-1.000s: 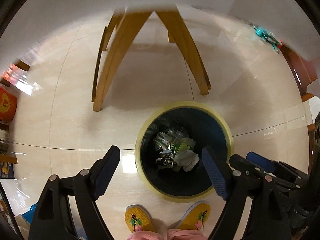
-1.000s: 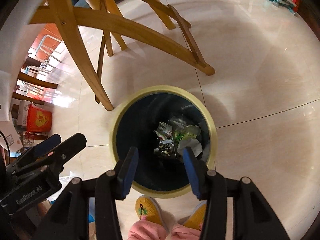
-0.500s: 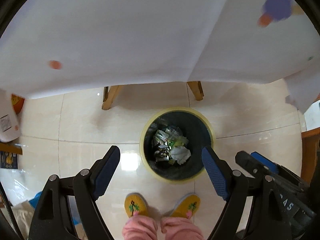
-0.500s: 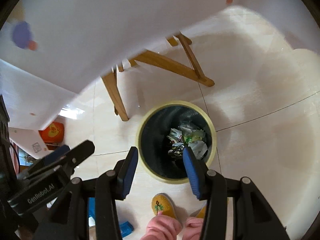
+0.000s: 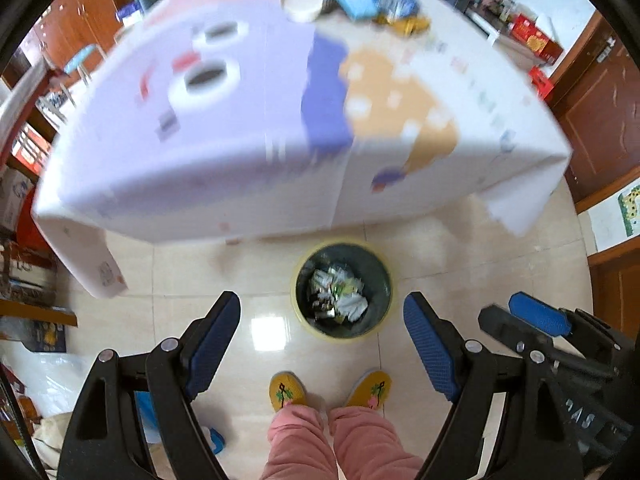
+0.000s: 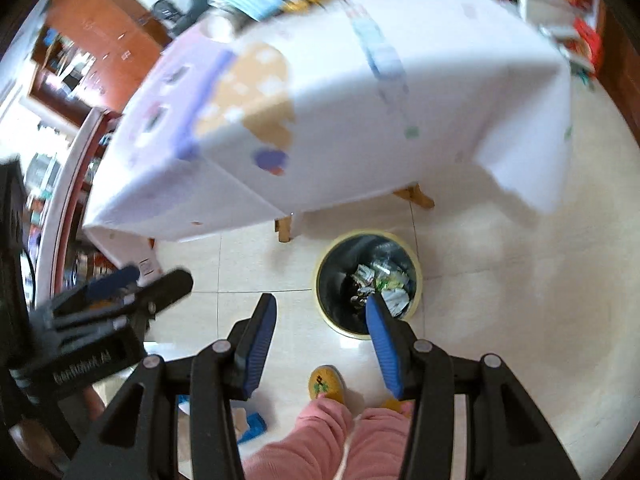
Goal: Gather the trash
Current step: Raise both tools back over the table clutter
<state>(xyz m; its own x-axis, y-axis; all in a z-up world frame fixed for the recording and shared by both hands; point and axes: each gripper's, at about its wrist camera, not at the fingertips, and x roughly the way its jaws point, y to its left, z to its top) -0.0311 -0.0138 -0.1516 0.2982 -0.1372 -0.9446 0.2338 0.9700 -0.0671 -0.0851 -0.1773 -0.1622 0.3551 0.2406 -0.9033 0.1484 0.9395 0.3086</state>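
Left gripper (image 5: 322,322), jaws spread wide & empty. Yellow-rimmed trash bin (image 5: 343,294) w/ wrappers sits on floor btwn both grippers, just before a cloth-covered table (image 5: 240,120). Right gripper (image 6: 322,320), jaws apart, empty.

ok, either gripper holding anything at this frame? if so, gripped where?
Nothing is held. The left gripper and right gripper both stand open with only floor and the yellow-rimmed dark trash bin showing far below between their blue pads.
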